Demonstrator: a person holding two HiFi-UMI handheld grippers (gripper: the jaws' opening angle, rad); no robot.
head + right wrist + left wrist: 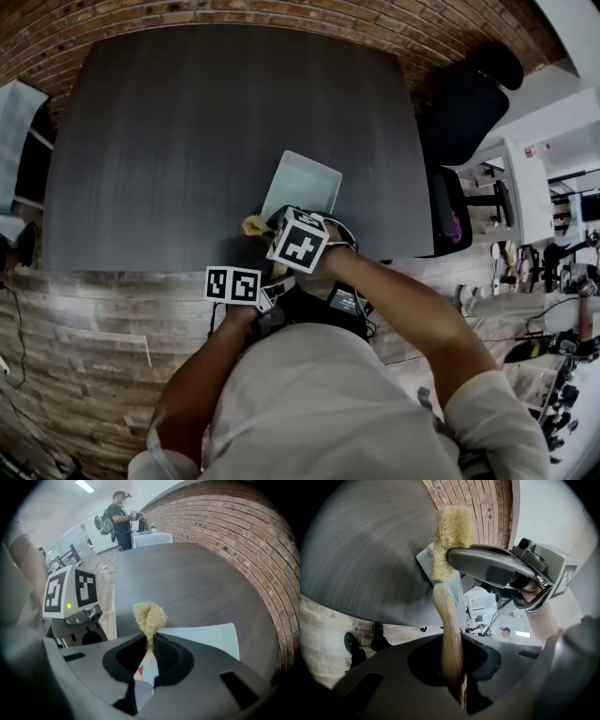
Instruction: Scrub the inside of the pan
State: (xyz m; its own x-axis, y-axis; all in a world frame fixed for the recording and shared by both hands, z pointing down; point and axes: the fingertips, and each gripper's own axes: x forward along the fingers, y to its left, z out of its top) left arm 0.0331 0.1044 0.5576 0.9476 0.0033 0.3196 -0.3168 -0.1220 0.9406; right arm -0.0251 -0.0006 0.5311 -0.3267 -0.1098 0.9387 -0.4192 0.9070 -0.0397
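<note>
I am recording the fingers of the left gripper [455, 672] clamping the light, stiff brush [448, 620] by its wooden handle, while those of the right gripper [146, 660] are pinching the near rim of the thin, probably slippery rectangular pan [305, 183] at the worktop [187, 122] edge.

I worked in what looked like an open office used as a lab. Ahead of my right fingers [206, 667] spread a broad dark bench [187, 573], and to the right of them a bare brick wall [234, 522] ran along its edge. Left of the fingers lay pale plank floor [107, 592], under a white ceiling with a strip light [84, 485]. Far beyond the fingers a person [121, 520] wearing a backpack and headgear stood at a white table [152, 538]. Seen from my head, a black office chair [469, 94] and white desks [520, 178] crowded with cables and equipment stood right of the fingers.
</note>
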